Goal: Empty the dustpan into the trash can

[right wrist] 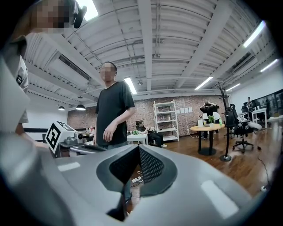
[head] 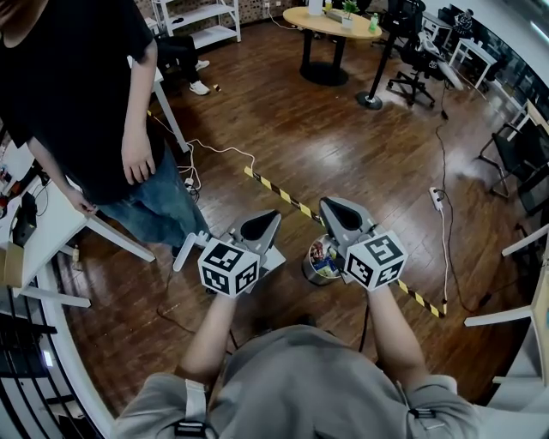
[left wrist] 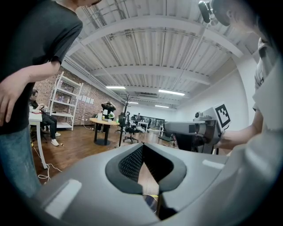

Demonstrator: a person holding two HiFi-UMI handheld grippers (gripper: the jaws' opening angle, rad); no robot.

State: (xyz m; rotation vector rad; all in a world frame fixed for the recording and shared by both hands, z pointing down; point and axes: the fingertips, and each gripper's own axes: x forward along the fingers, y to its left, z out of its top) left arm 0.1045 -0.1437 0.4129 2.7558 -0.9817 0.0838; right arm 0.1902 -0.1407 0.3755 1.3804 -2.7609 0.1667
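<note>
A small metal trash can [head: 318,267] with colourful litter inside stands on the wooden floor, just below and between my two grippers. My left gripper [head: 261,226] is held level to the left of the can, jaws together and nothing between them [left wrist: 142,148]. My right gripper [head: 336,211] hovers over the can's right side, its jaws also meeting at the tip and empty [right wrist: 138,149]. A white bar-like piece [head: 186,251] pokes out beside the left gripper; I cannot tell whether it belongs to a dustpan. No dustpan shows clearly in any view.
A person in a black shirt and jeans [head: 86,103] stands close at the left by a white table [head: 51,231]. Yellow-black tape [head: 283,197] crosses the floor. Cables and a power strip [head: 436,199] lie around. A round table [head: 330,26] and office chairs [head: 412,60] stand farther off.
</note>
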